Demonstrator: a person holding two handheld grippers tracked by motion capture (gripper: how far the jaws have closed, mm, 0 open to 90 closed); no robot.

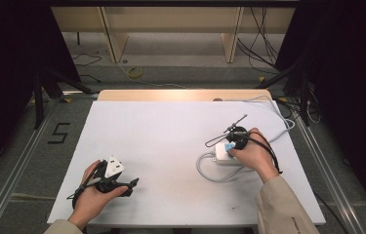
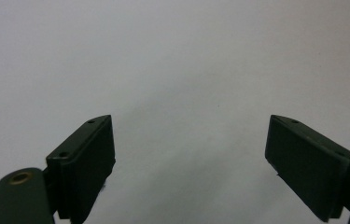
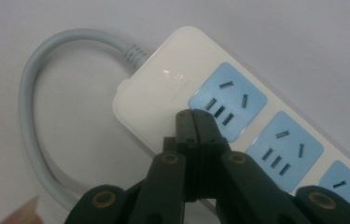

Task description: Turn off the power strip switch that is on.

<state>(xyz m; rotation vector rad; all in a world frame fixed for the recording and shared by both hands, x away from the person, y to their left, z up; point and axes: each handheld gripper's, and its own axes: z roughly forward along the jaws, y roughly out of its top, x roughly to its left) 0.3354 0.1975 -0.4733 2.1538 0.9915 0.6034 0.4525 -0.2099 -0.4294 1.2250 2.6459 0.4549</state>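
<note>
A: Item one: power strip, white, blue sockets. Location?

B: Right half of the table, under the right gripper. Long axis runs from the grey cord end away along the socket row.

A: Right jaws?

B: Clenched together, nothing between them, tips just over the plain end beside the first socket.

A: Item two: left gripper?

B: Jaws spread wide, nothing held, well apart from the strip. The right hand is nearer by far.

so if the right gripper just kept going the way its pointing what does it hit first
Most likely the power strip: the right gripper, jaws shut, points down at its white end, beside the first blue socket. Whether the tips already touch it I cannot tell.
</note>
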